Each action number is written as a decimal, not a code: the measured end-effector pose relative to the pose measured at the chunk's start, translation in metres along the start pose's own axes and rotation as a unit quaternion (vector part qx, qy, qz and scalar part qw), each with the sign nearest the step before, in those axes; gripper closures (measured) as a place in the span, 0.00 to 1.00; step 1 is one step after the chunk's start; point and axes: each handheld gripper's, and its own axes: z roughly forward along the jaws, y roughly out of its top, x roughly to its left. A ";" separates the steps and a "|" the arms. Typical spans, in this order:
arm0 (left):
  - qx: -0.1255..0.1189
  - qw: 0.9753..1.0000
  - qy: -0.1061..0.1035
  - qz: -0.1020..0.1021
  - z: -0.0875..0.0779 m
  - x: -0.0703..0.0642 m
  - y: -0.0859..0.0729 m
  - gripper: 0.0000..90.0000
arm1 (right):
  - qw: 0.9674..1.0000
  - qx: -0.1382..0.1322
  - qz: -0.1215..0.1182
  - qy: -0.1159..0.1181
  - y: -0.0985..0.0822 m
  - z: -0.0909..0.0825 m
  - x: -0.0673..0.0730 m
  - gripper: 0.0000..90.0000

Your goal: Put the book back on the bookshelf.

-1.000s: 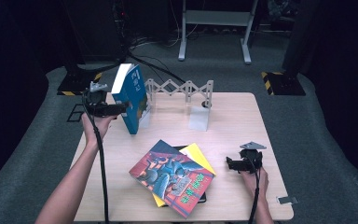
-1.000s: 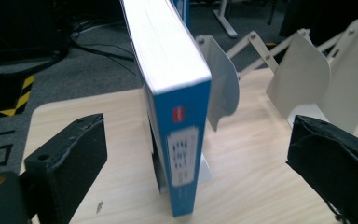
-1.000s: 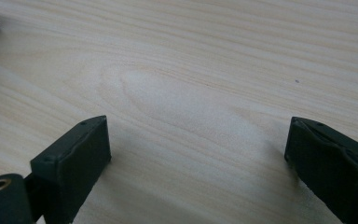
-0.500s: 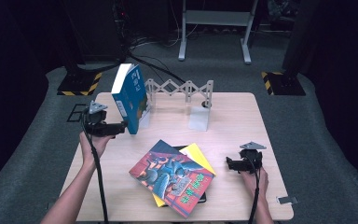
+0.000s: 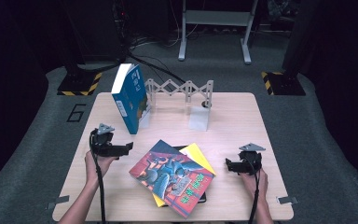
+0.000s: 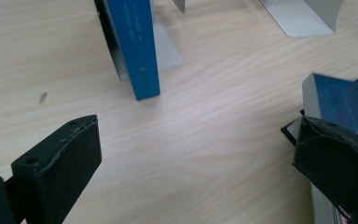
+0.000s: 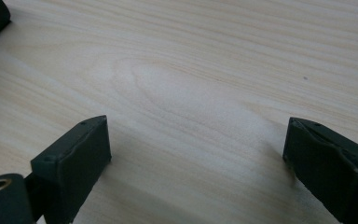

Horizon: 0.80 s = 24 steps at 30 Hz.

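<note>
**Both grippers open and empty, stack of books between them**

The high view shows the whole table (image 5: 242,105): blue book (image 5: 129,97) upright against a metal bookend (image 5: 145,117) near the far left corner, colourful book (image 5: 172,176) topping a flat stack at the near edge. The left gripper view shows the blue book's spine foot (image 6: 140,60) on the wood and the colourful book's corner (image 6: 340,100) beside one jaw. Left gripper (image 5: 127,148): jaws wide apart, holding nothing, near the stack's left side. Right gripper (image 5: 228,164): jaws spread, empty, over bare wood right of the stack.
</note>
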 end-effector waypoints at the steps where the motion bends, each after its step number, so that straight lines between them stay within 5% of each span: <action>1: -0.001 1.000 0.000 -0.001 0.001 -0.001 -0.003 0.01 | 1.000 0.000 0.000 0.000 0.000 0.000 0.000 0.08; 8: 0.009 1.000 -0.016 -0.003 0.001 -0.004 -0.023 0.00 | 1.000 0.008 -0.010 0.015 -0.005 -0.007 0.012 0.07; 13: 0.010 1.000 -0.013 0.005 -0.005 -0.006 -0.029 0.00 | 0.999 0.018 0.003 0.049 -0.006 -0.020 0.017 0.06; 17: 0.017 1.000 0.000 0.013 -0.004 -0.006 -0.033 0.00 | 0.998 -0.014 0.002 0.069 -0.001 -0.050 0.028 0.11; 18: 0.015 1.000 0.001 0.012 -0.004 -0.006 -0.034 0.00 | 0.996 -0.022 0.002 0.092 0.001 -0.064 0.037 0.15; 24: 0.016 1.000 0.002 0.020 -0.003 -0.012 -0.038 0.00 | 0.993 -0.019 -0.024 0.114 0.001 -0.085 0.064 0.26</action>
